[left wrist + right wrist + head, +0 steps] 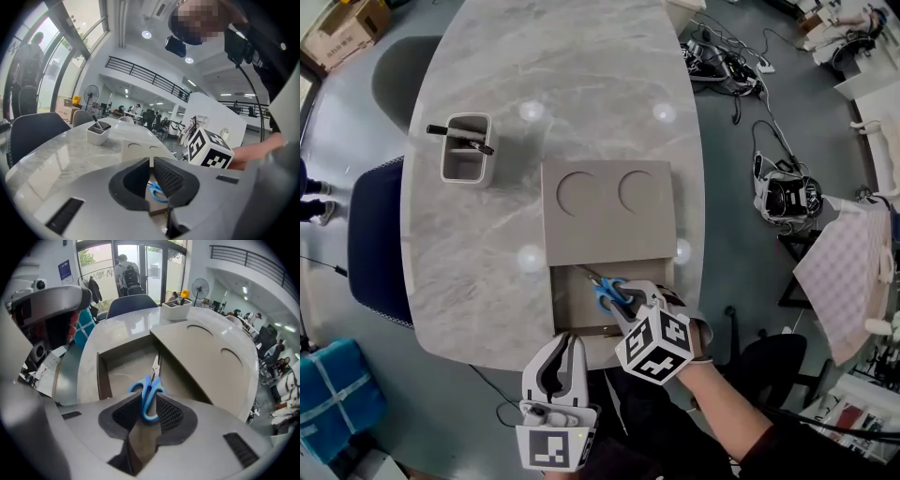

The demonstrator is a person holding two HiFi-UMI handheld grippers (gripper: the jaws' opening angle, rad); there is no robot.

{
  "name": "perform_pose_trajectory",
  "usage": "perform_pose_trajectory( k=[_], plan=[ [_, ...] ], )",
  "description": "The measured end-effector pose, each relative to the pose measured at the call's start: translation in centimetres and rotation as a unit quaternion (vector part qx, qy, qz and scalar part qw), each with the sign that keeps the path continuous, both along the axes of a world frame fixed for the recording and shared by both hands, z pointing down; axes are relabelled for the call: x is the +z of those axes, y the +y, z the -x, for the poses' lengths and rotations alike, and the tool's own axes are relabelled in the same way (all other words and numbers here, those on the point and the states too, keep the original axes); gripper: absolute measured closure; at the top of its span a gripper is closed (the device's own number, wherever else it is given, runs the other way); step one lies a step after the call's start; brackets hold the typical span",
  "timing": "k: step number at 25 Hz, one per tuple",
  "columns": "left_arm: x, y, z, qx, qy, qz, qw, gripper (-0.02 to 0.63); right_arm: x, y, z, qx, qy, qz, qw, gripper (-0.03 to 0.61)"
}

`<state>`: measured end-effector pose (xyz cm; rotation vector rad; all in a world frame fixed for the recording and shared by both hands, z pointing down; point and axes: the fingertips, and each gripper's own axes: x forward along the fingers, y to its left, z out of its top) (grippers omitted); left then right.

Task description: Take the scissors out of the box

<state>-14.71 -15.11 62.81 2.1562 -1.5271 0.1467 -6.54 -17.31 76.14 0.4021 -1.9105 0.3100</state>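
1. Grey marble tabletop (487, 244) carries a tan box (555, 305) at its near edge. The blue-handled scissors (612, 292) lie flat in the box's open near compartment, with the blades pointing toward the far left and the handles nearest the person.
2. Reaching steeply down into that compartment, the right gripper (150, 408) has its jaws apart. The blue handle loops stand between the pads, which flank the handle closely without visibly clamping it.
3. That gripper's marker cube (656, 342) sits above the box's near rim.
4. To its left, the left gripper (572, 339) hovers just off the table's near edge. Its jaws are drawn together to a thin slit with nothing in them, and its own view shows the scissors beyond the jaws.
5. A tan panel (609, 211) with two round recesses lies over the far part of the box.
6. Farther left on the table, well apart from the box, stands a white holder (467, 159) with dark pens (461, 137) in it.
7. A dark blue chair (375, 239) stands at the table's left side, and cables (731, 56) trail over the grey floor on the right.
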Motion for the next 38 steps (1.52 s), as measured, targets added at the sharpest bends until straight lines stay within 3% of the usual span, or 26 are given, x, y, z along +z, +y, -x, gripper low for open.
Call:
perform_pose_trajectory(
  k=[3, 7, 12, 26, 38],
  plan=[
    [-0.1, -0.2, 0.3, -0.005, -0.003, -0.008, 0.9999, 0.597, 0.0, 0.4, 0.5, 0.010, -0.009, 0.023, 1.000, 0.445],
    [-0.1, -0.2, 0.4, -0.006, -0.003, -0.011, 0.9999, 0.595, 0.9, 0.4, 0.1, 0.021, 0.010, 0.008, 1.000, 0.448],
    [-0.1, -0.3, 0.3, -0.004, -0.002, -0.005, 1.0000, 0.595, 1.5, 0.6, -1.7, -0.032, 0.056, -0.003, 0.998, 0.485],
    [-0.2, -0.7, -0.4, -0.005, -0.009, -0.002, 0.9999, 0.595, 1.0, 1.1, -1.3, -0.061, 0.025, 0.010, 0.998, 0.511],
    [-3.6, -2.6, -0.2, -0.006, -0.025, -0.008, 0.9996, 0.597, -5.8, -0.4, -2.1, -0.014, -0.029, -0.037, 0.999, 0.512]
  ],
)
